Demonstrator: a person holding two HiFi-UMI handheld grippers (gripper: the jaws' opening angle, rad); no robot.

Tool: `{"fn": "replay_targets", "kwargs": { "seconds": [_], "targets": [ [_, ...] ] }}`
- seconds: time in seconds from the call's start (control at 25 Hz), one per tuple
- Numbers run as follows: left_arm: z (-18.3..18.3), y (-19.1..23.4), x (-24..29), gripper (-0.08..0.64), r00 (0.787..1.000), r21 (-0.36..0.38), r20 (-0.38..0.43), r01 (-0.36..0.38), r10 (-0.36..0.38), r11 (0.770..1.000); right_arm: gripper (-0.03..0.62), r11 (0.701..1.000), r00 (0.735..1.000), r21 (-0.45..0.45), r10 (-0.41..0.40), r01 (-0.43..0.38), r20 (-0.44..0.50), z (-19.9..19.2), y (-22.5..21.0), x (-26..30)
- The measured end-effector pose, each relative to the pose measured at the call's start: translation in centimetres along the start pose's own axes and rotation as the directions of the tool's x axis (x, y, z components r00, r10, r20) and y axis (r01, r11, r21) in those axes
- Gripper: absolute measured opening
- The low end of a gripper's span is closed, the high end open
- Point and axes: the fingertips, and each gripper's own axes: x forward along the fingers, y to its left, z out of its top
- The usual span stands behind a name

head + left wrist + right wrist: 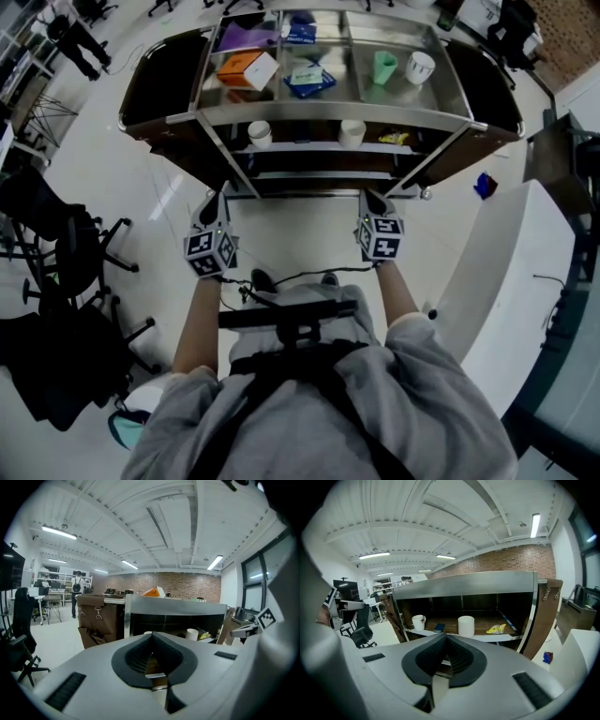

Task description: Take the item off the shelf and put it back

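Note:
A steel shelf cart [328,117] stands in front of me. Its top tray holds an orange and white box [248,68], a blue packet [309,78], a green cup [384,66] and a white cup [420,66]. On the middle shelf I see a white mug [418,621], a white cup [466,625], a small dark blue item [438,628] and a yellow wrapper [496,629]. My left gripper [214,199] and right gripper [372,197] hover side by side just short of the cart's front edge. Both are shut and hold nothing.
Black office chairs [84,253] stand to the left. A white counter [506,253] runs along the right, with a blue object [484,185] on the floor beside it. Brown side bags [96,623] hang on the cart's ends. A person [76,595] stands far off.

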Motion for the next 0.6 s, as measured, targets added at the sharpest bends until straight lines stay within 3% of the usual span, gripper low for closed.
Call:
{"fn": "replay_targets", "kwargs": {
  "seconds": [0.6],
  "targets": [
    [-1.0, -0.6, -1.0, 0.006, 1.0, -0.009, -0.014, -0.008, 0.008, 1.0, 0.008, 1.0, 1.0, 0.005, 0.021, -0.02, -0.024, -1.6, -0.4, -0.4]
  ]
}}
